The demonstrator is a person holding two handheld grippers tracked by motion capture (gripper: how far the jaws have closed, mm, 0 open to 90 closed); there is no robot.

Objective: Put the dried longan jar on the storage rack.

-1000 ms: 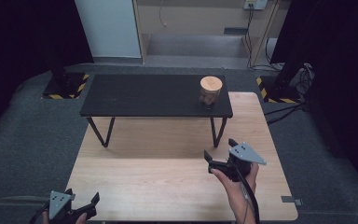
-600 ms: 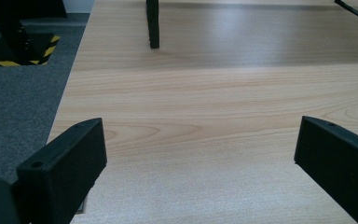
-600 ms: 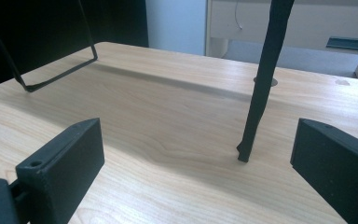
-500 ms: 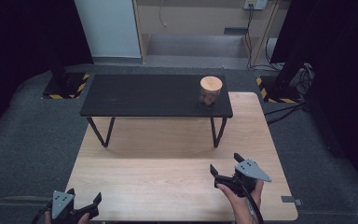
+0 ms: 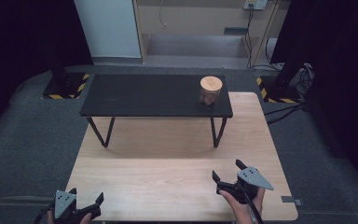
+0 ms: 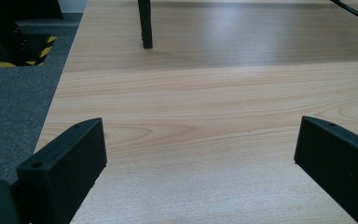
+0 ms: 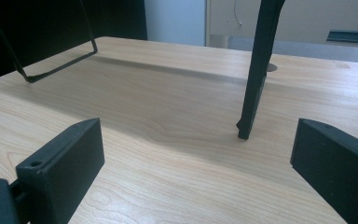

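A round jar with a wooden lid (image 5: 210, 91) stands near the right end of a low black bench (image 5: 140, 97), which rests on the light wooden table (image 5: 168, 168). My right gripper (image 5: 226, 171) hovers low at the table's front right, open, nothing between its jaws. In the right gripper view (image 7: 198, 149) its jaws stand wide apart, facing a black bench leg (image 7: 256, 70). My left gripper (image 5: 86, 196) sits at the front left corner, open and empty. The left gripper view (image 6: 200, 149) looks along bare wood toward another bench leg (image 6: 144, 23).
Grey carpet (image 5: 28, 140) surrounds the table. Yellow-black striped floor plates (image 5: 67, 88) sit at the back left and back right. Cables (image 5: 284, 112) trail on the floor at the right. A dark curtain stands at both sides.
My right gripper has drawn back toward the table's front edge and a little to the right. The left gripper has stayed near the front left corner.
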